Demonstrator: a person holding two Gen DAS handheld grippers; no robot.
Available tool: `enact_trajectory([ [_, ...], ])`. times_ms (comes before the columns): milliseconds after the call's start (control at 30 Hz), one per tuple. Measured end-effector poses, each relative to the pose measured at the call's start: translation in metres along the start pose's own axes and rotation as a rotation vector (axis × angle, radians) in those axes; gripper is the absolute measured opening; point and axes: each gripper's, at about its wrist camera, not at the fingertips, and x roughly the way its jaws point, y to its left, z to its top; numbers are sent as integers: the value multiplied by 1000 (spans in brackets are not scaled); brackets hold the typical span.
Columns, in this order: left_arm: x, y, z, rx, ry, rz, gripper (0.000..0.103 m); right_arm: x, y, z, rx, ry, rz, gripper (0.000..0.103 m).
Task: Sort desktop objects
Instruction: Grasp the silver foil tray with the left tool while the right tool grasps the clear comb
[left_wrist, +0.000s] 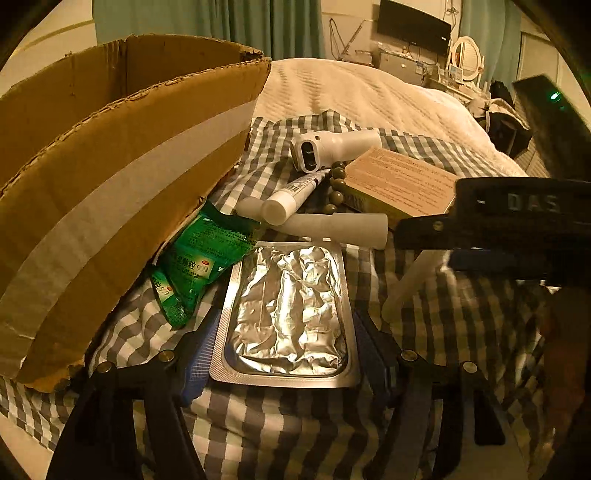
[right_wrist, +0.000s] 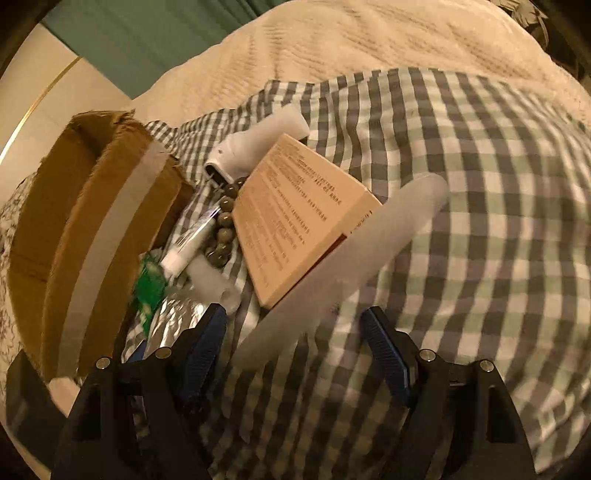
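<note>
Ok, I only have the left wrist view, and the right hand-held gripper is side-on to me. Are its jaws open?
Observer: Yes. The right hand-held gripper is open, and its fingers stand clear of the frosted tube running between them.
Operator: Where does that tube's far end go?
Observer: It ends on the checked cloth, just past the tan carton's corner.

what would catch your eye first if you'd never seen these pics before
The crinkled silver foil blister pack shines brightest, lying on the grey-and-white checked cloth between the left gripper's fingers. Left of it looms a torn brown cardboard box with a pale tape stripe, green sachets wedged at its base.
</note>
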Motion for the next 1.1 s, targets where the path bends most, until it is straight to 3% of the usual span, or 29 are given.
enact_trajectory([
  [33, -2, 1, -1, -4, 2, -11, 71, 1, -1, 1, 6, 0, 8, 76],
  [67, -3, 1, -1, -9, 2, -20, 71, 1, -2, 2, -2, -1, 2, 68],
  [100, -6, 1, 0, -16, 0, -30, 71, 0, -2, 3, -16, -6, -18, 51],
  [133, -3, -2, 3, -15, 1, -34, 71, -1, -1, 3, -35, -9, -24, 45],
  [200, -7, -6, 2, -7, -7, -40, 71, -4, -4, 3, -22, -16, -4, 40],
  [467, -24, -16, -4, 30, -32, -33, 71, -25, -7, -11, 12, -34, 88, 29],
  [733, -61, -12, -12, -17, -74, -52, 71, -69, 12, -37, -84, -89, 26, 25],
  [767, -67, -12, -11, -24, -78, -56, 71, -77, 16, -40, -107, -105, 6, 21],
  [800, -73, -12, -11, -30, -87, -58, 71, -85, 22, -43, -134, -111, -4, 4],
  [933, -99, -4, -15, -68, -120, -67, 71, -100, 34, -60, -170, -99, -30, 3],
  [1100, -110, 16, -33, -112, -116, -54, 71, -87, 35, -83, -165, -43, -76, 3],
])
